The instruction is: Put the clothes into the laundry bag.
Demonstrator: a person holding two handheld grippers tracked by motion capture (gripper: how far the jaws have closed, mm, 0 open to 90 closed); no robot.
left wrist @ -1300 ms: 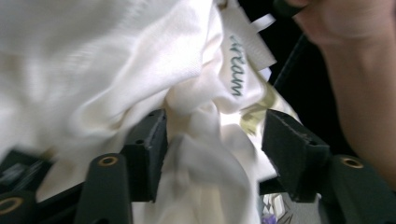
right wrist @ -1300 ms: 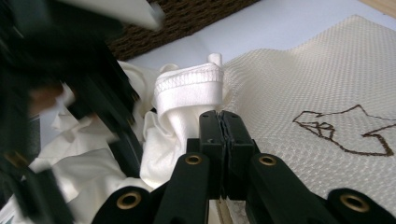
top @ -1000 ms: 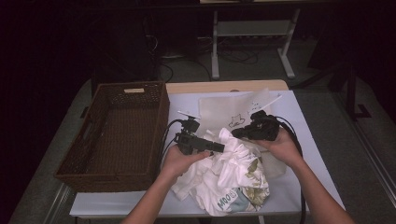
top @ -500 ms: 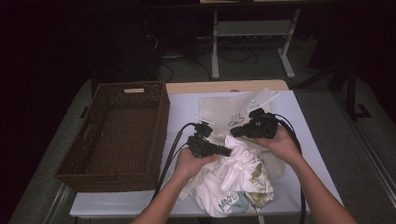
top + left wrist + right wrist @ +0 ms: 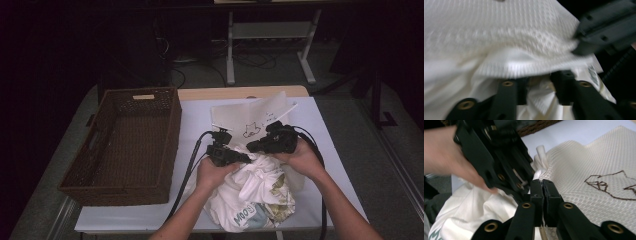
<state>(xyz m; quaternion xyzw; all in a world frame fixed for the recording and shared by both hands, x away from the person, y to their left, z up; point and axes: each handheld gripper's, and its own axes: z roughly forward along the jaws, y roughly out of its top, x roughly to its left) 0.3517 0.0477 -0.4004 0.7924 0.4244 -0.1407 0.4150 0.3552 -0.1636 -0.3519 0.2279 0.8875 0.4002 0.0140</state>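
The left tongs [image 5: 536, 87] had reopened around white clothes [image 5: 250, 200]; right tongs [image 5: 543, 195] pinched the mesh laundry bag [image 5: 599, 165], bagging unfinished.

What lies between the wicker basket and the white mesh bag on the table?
In the high view, bare white tabletop separates basket from mesh bag.

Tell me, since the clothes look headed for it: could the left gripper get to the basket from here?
Probably yes. The basket sits open-topped just left of the left gripper, with bare table between. But cloth lies between its part-open jaws, so it may drag along.
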